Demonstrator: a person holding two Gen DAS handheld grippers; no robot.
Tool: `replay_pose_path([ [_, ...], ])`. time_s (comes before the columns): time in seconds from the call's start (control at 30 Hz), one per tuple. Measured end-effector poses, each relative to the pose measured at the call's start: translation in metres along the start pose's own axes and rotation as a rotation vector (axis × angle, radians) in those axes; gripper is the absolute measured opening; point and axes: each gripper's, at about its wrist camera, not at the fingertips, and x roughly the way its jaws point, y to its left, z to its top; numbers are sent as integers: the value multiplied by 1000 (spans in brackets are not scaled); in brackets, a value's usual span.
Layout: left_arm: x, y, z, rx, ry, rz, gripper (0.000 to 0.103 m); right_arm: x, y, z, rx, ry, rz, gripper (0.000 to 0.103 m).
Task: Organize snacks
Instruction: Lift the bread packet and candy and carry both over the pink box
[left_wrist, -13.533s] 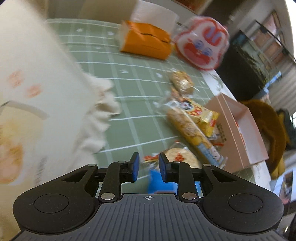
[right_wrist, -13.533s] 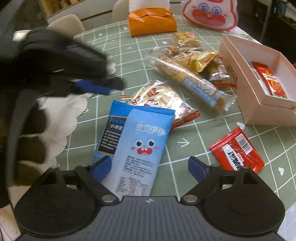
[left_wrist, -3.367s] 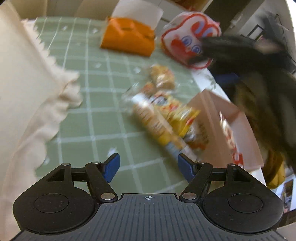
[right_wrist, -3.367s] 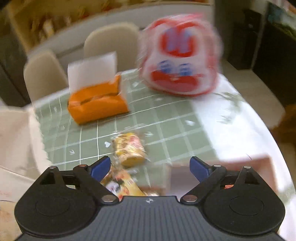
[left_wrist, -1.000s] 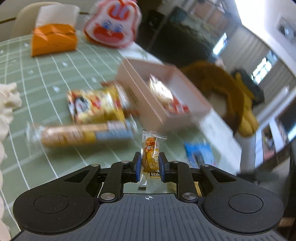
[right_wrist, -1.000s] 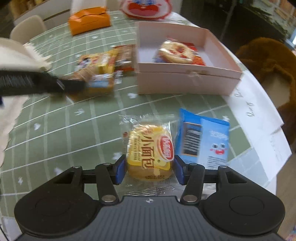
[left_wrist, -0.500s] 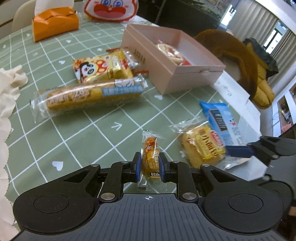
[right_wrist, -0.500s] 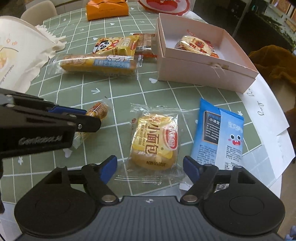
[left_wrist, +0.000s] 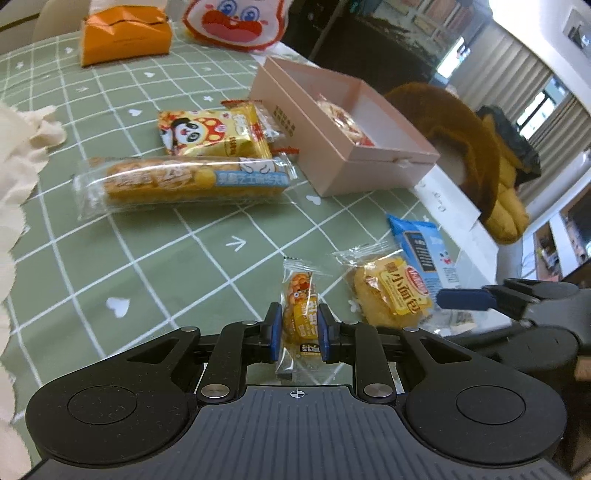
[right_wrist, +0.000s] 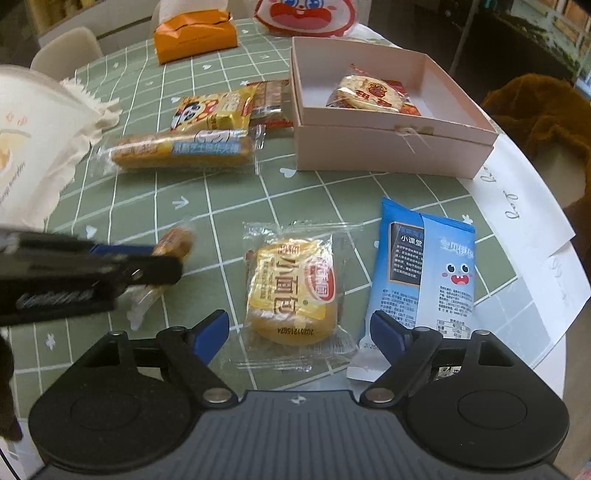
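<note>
Your left gripper (left_wrist: 297, 328) is clamped on a small orange snack packet (left_wrist: 300, 311), which stands upright between the blue pads with its clear wrapper sticking out above and below them. Ahead of that gripper and off to its left lies a long bread stick in a clear wrapper (left_wrist: 184, 181), and just beyond that a yellow panda packet (left_wrist: 210, 133); farther out sits an orange tissue box (left_wrist: 123, 35). Ahead and to its right is the open pink box (left_wrist: 354, 147), with a round red-and-white wrapped cake (right_wrist: 364, 94) lying inside it. Just right of your left gripper, on the green checked tablecloth (left_wrist: 147, 266), rests the yellow bun packet (left_wrist: 393, 295), and beside that, touching or overlapping its far edge, the blue snack bag (left_wrist: 424, 254). Your right gripper (right_wrist: 300, 334) hangs with its jaws spread wide, holding nothing; the yellow bun packet lies flat on the cloth between and just ahead of its fingers, apart from both. The blue snack bag lies right next to its right finger, its near corner tucked under that finger.
</note>
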Motion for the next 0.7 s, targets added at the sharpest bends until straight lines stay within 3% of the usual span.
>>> replay_pose_path([
  [0.43, -15, -3, -14, -36, 17, -32, 24, 11, -5, 13, 21, -32, -17, 84],
  [0.47, -15, -5, -15, -32, 21, -32, 24, 11, -8, 14, 39, -31, 0, 81],
  [0.57, -15, -11, -15, -20, 31, -35, 24, 7, -12, 12, 51, -26, 51, 55],
  [0.7, -12, -21, -13, 1, 42, -43, 24, 1, -16, 8, 61, -6, 75, 49],
])
